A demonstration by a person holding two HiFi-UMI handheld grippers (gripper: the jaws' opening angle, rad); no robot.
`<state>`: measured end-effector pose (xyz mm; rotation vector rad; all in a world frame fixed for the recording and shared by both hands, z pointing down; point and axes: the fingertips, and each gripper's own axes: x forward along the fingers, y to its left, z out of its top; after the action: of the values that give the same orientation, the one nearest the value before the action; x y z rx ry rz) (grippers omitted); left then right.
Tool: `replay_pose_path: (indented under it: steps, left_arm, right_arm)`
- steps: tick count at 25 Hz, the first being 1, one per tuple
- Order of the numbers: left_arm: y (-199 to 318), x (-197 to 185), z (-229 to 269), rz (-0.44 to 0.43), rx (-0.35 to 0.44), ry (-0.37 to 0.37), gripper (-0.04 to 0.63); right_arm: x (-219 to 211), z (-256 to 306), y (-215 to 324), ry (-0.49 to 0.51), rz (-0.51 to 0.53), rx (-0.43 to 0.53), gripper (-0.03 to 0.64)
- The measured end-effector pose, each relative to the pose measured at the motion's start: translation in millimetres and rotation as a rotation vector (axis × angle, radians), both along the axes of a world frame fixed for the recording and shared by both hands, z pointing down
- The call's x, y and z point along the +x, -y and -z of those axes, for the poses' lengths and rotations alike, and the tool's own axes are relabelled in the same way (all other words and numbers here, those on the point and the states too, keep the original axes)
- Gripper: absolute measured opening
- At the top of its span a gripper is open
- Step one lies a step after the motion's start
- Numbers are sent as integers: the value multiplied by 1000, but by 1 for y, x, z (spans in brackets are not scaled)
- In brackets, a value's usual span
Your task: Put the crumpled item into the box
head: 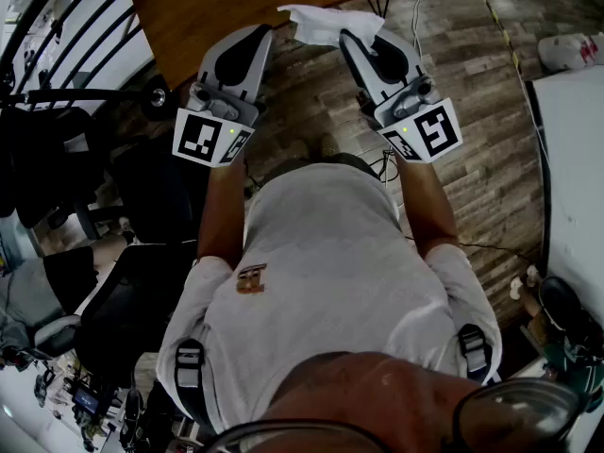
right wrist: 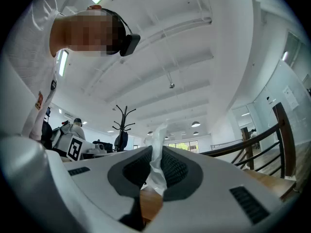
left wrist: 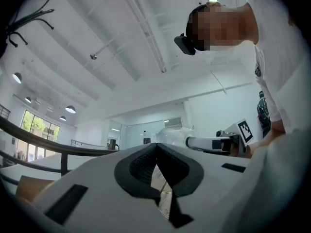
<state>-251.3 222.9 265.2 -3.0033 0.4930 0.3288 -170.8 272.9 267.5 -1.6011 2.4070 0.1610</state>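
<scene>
Now the right gripper (head: pixel 347 38) pinches the crumpled white paper (head: pixel 319 22). The left gripper (head: pixel 262 34) is closed on nothing. Hold it tight until the box shows up.

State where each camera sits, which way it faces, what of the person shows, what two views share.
Head view: on the person's head, facing down; torso, left gripper, right gripper shut on the crumpled item.
Left gripper view: on that gripper, tilted up at the ceiling; jaws together, torso at right.
Right gripper view: on that gripper, tilted up; torso at left.
Shared: head and right gripper views show the crumpled item.
</scene>
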Motion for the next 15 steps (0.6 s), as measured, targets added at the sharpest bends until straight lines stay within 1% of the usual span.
replay_pose_path:
  steps: [5,11,15]
  left_arm:
    - [1,6,-1,3,-1,4,20]
    - [2,35,0,19,4,13,20]
    - [4,48,-1,41,13,20,20]
  right_arm:
    - [6,-1,0,3,-3,-3,64]
    - [43,2,-3,22,4,0,64]
    - [63,0,-3,19,10,9,64]
